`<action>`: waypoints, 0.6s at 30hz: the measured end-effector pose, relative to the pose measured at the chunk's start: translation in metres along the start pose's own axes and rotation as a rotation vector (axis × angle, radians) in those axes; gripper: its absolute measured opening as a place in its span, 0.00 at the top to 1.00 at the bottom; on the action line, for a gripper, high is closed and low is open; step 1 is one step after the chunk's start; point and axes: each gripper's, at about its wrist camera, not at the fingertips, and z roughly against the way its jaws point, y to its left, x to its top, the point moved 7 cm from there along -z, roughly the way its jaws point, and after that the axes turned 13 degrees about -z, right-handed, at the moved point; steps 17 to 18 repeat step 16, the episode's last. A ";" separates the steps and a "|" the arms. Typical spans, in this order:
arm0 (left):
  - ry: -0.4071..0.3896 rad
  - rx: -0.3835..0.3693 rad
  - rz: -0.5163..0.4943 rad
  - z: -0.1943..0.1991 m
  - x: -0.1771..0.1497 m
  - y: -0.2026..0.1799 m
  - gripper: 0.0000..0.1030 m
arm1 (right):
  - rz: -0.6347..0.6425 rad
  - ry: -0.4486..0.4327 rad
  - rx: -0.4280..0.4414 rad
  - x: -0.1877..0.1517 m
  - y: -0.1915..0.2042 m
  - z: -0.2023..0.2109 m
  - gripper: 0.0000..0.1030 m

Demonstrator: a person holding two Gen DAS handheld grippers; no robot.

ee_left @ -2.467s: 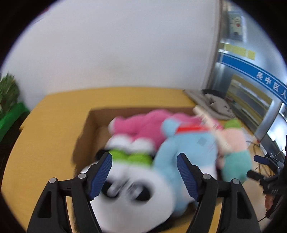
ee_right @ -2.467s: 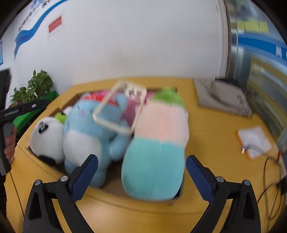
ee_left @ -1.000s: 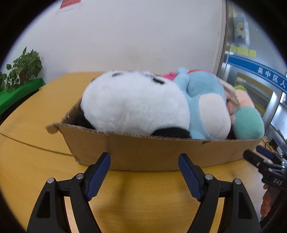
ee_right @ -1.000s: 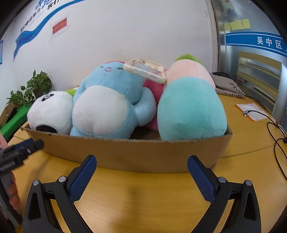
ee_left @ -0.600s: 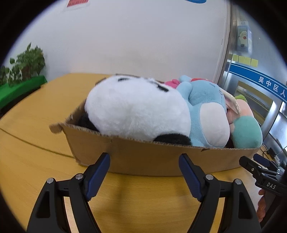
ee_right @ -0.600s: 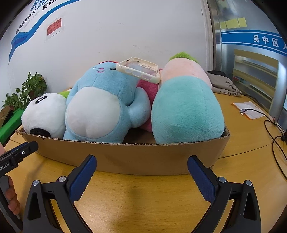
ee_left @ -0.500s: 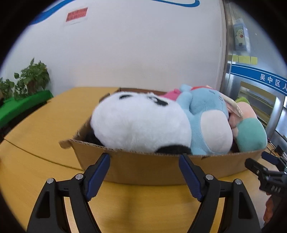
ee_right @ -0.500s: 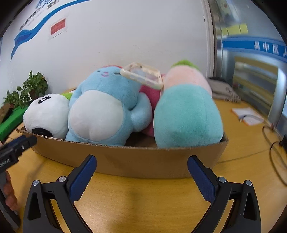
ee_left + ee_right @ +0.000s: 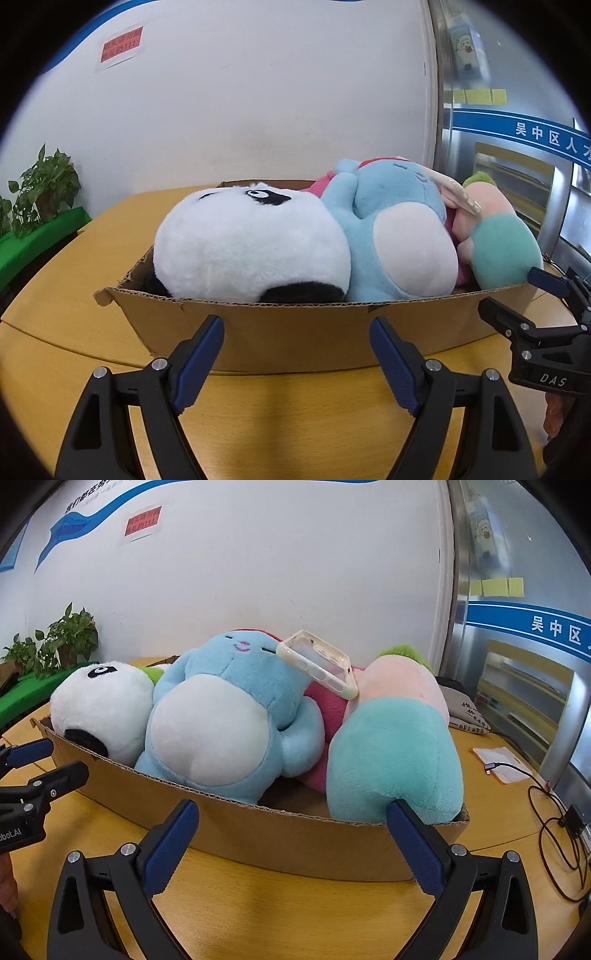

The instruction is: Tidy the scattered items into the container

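Observation:
A brown cardboard box (image 9: 295,332) (image 9: 258,830) on the wooden table holds a panda plush (image 9: 251,243) (image 9: 103,701), a blue plush (image 9: 399,236) (image 9: 229,709), a pink plush (image 9: 325,705) and a teal-and-peach plush (image 9: 498,243) (image 9: 395,746). A cream phone case (image 9: 317,662) (image 9: 458,192) lies on top of the plushes. My left gripper (image 9: 295,350) is open and empty, just in front of the box's near wall. My right gripper (image 9: 291,830) is open and empty, in front of the box's right part.
The wooden table (image 9: 295,424) has a seam at its left. A potted plant (image 9: 44,192) on a green ledge stands left. At the right lie a grey folded cloth (image 9: 461,709), a paper slip (image 9: 498,764) and black cables (image 9: 554,812).
Both grippers have pulled back and dropped from above the box to table level in front of it. In the last second they rose slightly and stayed open.

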 end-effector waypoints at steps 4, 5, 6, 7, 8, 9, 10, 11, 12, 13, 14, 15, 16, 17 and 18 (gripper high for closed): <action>0.080 -0.048 0.076 -0.014 -0.011 0.008 0.22 | -0.010 -0.003 0.012 0.001 0.000 0.002 0.00; 0.097 -0.061 0.093 -0.017 -0.013 0.010 0.22 | -0.012 -0.004 0.014 0.001 0.000 0.003 0.00; 0.107 -0.060 0.100 -0.019 -0.015 0.013 0.22 | -0.014 -0.004 0.015 0.000 0.001 0.004 0.00; 0.110 -0.047 0.102 -0.019 -0.016 0.015 0.22 | -0.016 -0.004 0.016 0.000 0.001 0.004 0.00; 0.113 -0.034 0.100 -0.019 -0.017 0.016 0.22 | -0.019 -0.004 0.017 0.000 0.001 0.004 0.00; 0.115 -0.027 0.095 -0.019 -0.018 0.016 0.22 | -0.021 -0.004 0.019 0.000 0.001 0.004 0.00; 0.117 -0.017 0.086 -0.019 -0.018 0.016 0.22 | -0.024 -0.004 0.020 0.000 0.002 0.005 0.00; 0.118 0.000 0.076 -0.018 -0.018 0.017 0.22 | -0.026 -0.004 0.019 0.000 0.002 0.005 0.00; 0.119 0.028 0.060 -0.016 -0.018 0.016 0.22 | -0.029 -0.003 0.017 0.000 0.002 0.005 0.00; 0.119 0.048 0.043 -0.014 -0.018 0.015 0.22 | -0.032 -0.003 0.015 0.000 0.002 0.004 0.00; 0.112 0.056 0.026 -0.012 -0.017 0.012 0.22 | -0.035 -0.003 0.015 0.000 0.001 0.005 0.00; 0.104 0.057 0.012 -0.010 -0.015 0.009 0.22 | -0.038 -0.003 0.014 0.000 0.001 0.005 0.00; 0.098 0.059 0.000 -0.009 -0.015 0.007 0.22 | -0.041 -0.003 0.014 0.000 0.000 0.005 0.00; 0.098 0.059 0.000 -0.009 -0.015 0.007 0.22 | -0.041 -0.003 0.014 0.000 0.000 0.005 0.00; 0.098 0.059 0.000 -0.009 -0.015 0.007 0.22 | -0.041 -0.003 0.014 0.000 0.000 0.005 0.00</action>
